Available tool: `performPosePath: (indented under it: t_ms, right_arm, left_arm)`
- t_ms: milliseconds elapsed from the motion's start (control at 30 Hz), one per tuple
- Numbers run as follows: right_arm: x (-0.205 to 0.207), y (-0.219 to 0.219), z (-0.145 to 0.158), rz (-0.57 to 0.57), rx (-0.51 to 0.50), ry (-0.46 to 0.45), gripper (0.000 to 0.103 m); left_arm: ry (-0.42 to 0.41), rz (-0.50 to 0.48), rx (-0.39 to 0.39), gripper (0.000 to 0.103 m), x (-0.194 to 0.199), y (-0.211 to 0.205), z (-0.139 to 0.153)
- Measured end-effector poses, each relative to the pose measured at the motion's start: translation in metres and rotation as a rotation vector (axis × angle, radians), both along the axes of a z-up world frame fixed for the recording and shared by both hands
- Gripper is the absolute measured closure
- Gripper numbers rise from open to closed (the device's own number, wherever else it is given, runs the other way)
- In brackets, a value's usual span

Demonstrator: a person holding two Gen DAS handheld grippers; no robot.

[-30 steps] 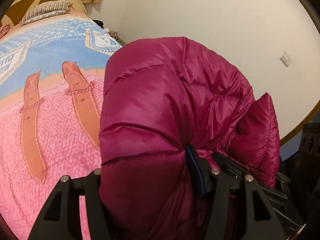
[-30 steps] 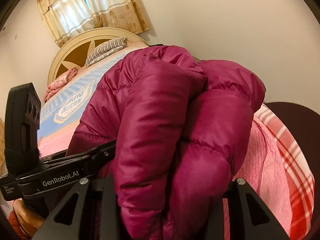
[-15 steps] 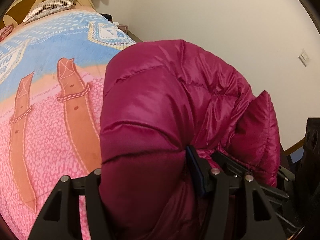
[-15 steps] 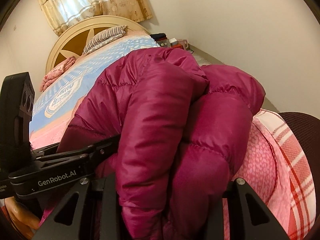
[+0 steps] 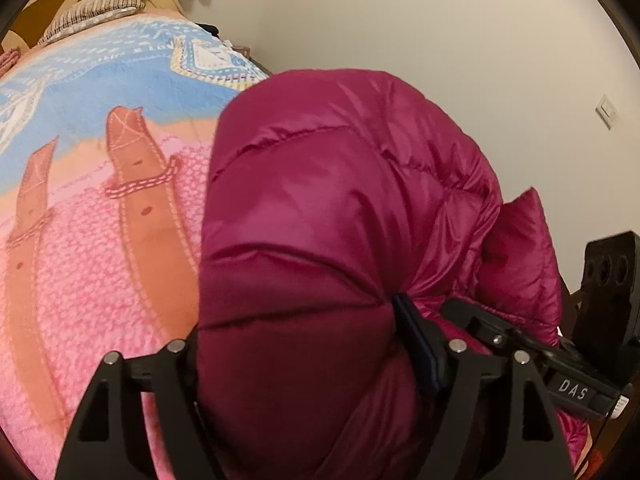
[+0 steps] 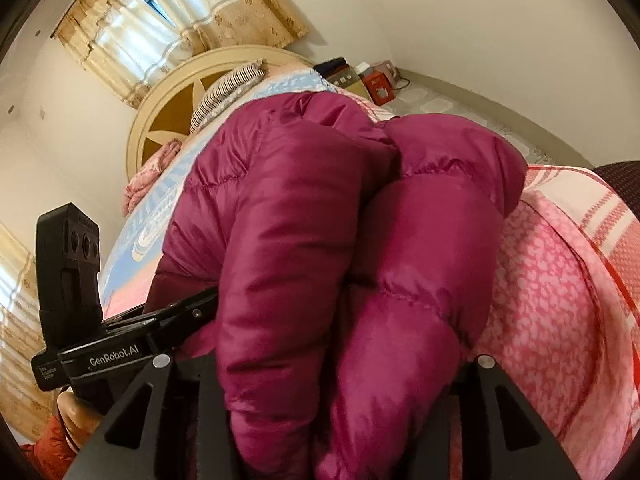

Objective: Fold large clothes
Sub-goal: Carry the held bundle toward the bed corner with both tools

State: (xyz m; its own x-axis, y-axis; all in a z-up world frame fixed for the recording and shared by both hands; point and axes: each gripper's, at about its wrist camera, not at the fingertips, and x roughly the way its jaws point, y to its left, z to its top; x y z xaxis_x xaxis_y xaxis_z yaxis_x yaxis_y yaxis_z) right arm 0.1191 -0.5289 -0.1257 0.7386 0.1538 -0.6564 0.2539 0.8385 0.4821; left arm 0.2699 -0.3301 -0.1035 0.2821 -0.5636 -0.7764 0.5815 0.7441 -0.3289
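**A:** Bedroom, close range: a bunched magenta puffer jacket (image 5: 320,240) fills both wrist views, held up over a bed (image 5: 80,260) spread with a pink and blue blanket (image 5: 132,80).

**B:** And the left gripper (image 5: 304,360)?

**A:** Its jaws are opening, a thick roll of the quilted jacket between them. The right-hand pad still dents the fabric; the other side is hidden behind the bulge, so how firm the hold is, I cannot say for sure.

**B:** The right gripper (image 6: 320,392)?

**A:** Also opening, though narrower. Two fat folds of the jacket are wedged between its jaws and appear pressed from both sides.

**B:** Where do the two tools stand?

**A:** Side by side, close together. From the right wrist view the other gripper's black body reads "GenRobot.AI", a hand (image 6: 76,420) beneath it.

**B:** The setting?

**A:** A cream headboard (image 6: 168,112), a striped pillow (image 6: 228,88), patterned curtains (image 6: 168,12), a plain wall (image 5: 440,20).
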Motion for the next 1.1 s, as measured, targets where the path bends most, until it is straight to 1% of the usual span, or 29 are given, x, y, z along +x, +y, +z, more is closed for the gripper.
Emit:
performPosePath:
  t_ms: [33, 67, 100, 167, 200, 267, 300, 333, 367, 433, 467, 533, 600, 633, 700, 767, 833, 967, 1033, 1100]
  right_arm:
    - [-0.008, 0.003, 0.002, -0.019, 0.002, 0.002, 0.057]
    - [-0.016, 0.003, 0.004, -0.045, 0.003, 0.013, 0.046]
    - [-0.023, 0.003, 0.005, -0.065, 0.007, 0.015, 0.042]
    - [-0.05, 0.003, 0.015, -0.108, 0.033, -0.027, 0.04]
    - [-0.061, 0.002, 0.022, -0.133, 0.021, -0.041, 0.04]
    - [-0.078, 0.005, 0.036, -0.173, -0.036, -0.069, 0.041]
    - [-0.087, 0.011, 0.05, -0.189, -0.099, -0.093, 0.041]
    - [-0.09, 0.018, 0.062, -0.199, -0.164, -0.1, 0.042]
    - [-0.091, 0.025, 0.073, -0.205, -0.223, -0.105, 0.051]
    - [-0.082, 0.038, 0.093, -0.186, -0.303, -0.124, 0.062]
    - [-0.072, 0.04, 0.1, -0.163, -0.32, -0.123, 0.062]
    - [-0.046, 0.048, 0.104, -0.121, -0.368, -0.079, 0.063]
    - [-0.025, 0.051, 0.101, -0.114, -0.402, -0.036, 0.063]
    - [-0.011, 0.048, 0.093, -0.11, -0.39, -0.008, 0.063]
    - [-0.002, 0.039, 0.072, -0.127, -0.363, 0.049, 0.063]
    - [0.005, 0.031, 0.055, -0.132, -0.352, 0.09, 0.063]
    - [0.006, 0.024, 0.042, -0.137, -0.343, 0.108, 0.063]
    - [0.014, 0.012, 0.023, -0.152, -0.333, 0.139, 0.065]
    - [0.018, 0.012, 0.013, -0.158, -0.361, 0.148, 0.065]
    - [0.021, 0.015, 0.011, -0.165, -0.387, 0.154, 0.065]
  left_arm:
    - [-0.006, -0.005, 0.0, 0.021, -0.004, 0.004, 0.004]
    - [-0.021, -0.011, 0.002, 0.021, -0.01, 0.007, 0.008]
    - [-0.038, -0.011, 0.005, 0.021, -0.014, 0.011, 0.011]
    - [-0.086, -0.011, 0.016, 0.022, -0.024, 0.017, 0.021]
    - [-0.109, -0.012, 0.02, 0.022, -0.028, 0.019, 0.026]
    - [-0.162, -0.011, 0.037, 0.022, -0.038, 0.024, 0.035]
    - [-0.193, -0.007, 0.05, 0.022, -0.045, 0.026, 0.04]
    - [-0.223, -0.003, 0.057, 0.022, -0.052, 0.027, 0.045]
    - [-0.249, 0.004, 0.061, 0.022, -0.06, 0.028, 0.05]
    - [-0.286, 0.013, 0.057, 0.022, -0.078, 0.03, 0.057]
    - [-0.305, 0.012, 0.056, 0.022, -0.087, 0.028, 0.058]
    - [-0.34, 0.016, 0.087, 0.022, -0.101, 0.02, 0.055]
    - [-0.361, 0.009, 0.122, 0.022, -0.104, 0.013, 0.047]
    - [-0.367, 0.013, 0.131, 0.022, -0.107, 0.01, 0.043]
    - [-0.366, 0.02, 0.139, 0.022, -0.105, 0.007, 0.036]
    - [-0.382, 0.016, 0.164, 0.018, -0.103, 0.0, 0.032]
    - [-0.407, 0.004, 0.187, 0.017, -0.104, -0.008, 0.031]
    - [-0.433, -0.009, 0.207, 0.016, -0.102, -0.021, 0.023]
    - [-0.446, -0.01, 0.216, 0.016, -0.103, -0.026, 0.02]
    - [-0.447, -0.012, 0.225, 0.015, -0.102, -0.028, 0.018]
